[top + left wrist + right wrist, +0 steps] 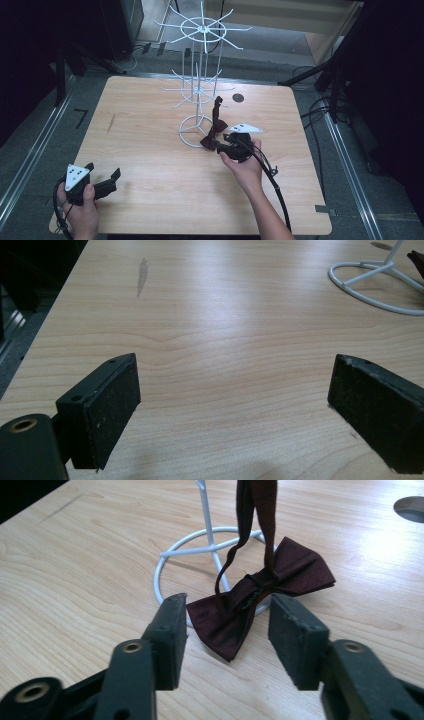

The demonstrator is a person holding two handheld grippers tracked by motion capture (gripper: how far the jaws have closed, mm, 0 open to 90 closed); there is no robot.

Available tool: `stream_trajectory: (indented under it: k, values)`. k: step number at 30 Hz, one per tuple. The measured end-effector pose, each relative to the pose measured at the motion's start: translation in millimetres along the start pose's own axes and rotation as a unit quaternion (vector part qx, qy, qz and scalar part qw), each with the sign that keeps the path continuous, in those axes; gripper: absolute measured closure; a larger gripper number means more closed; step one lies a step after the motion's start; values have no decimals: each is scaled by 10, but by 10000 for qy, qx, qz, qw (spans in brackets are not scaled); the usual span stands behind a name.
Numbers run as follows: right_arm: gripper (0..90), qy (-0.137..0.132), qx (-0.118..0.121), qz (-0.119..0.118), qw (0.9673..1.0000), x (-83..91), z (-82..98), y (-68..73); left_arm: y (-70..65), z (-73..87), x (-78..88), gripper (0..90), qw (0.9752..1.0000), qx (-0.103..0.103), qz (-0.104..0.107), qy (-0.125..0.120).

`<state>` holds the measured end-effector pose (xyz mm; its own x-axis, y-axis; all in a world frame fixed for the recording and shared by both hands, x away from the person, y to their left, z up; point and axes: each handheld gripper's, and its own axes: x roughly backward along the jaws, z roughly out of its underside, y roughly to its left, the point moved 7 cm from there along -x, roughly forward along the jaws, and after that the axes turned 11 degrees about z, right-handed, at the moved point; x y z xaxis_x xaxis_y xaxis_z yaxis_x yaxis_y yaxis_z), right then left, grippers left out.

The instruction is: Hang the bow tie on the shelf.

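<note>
From up high, the dark maroon fabric bow tie (211, 136) sits on the light wooden table (150, 165), lying against the ring base of the white wire rack with spoke arms (198, 90). Its strap runs up toward the far edge, hooked on the rack. The right gripper (218, 145) is just beside it, hand wrapped around the body, forearm coming in diagonally. The left gripper (116, 175) rests low near the front-left corner, well apart.

Left gripper view: jaws spread wide over bare table, rack base at top right.

Right gripper view: jaws released, bow tie (260, 600) just ahead of the gap, long axis running diagonally, near-left to far-right. No readable writing anywhere.
</note>
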<state>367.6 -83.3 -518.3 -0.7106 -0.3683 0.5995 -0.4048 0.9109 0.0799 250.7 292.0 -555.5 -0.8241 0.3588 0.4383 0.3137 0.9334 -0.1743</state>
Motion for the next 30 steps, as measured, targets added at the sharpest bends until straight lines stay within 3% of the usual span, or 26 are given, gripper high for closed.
stream_trajectory:
  k: [3,4,13,20,30]
  values:
    - [452,-41,-23,-6,10000,31,6,-27,0,0,1,72,10000,-2,-2,-1]
    - [387,-120,-38,-12,9999,77,15,-77,-1,0,1,72,10000,3,-2,-7]
    - [207,-334,-258,67,9991,252,138,-321,-3,-1,4,72,10000,-11,10,-15]
    - [156,-367,-418,131,9984,357,302,-533,-4,-1,4,72,10000,-19,-9,-14]
    - [143,-416,-466,302,9976,498,478,-759,-1,-4,7,72,10000,-28,-8,-48]
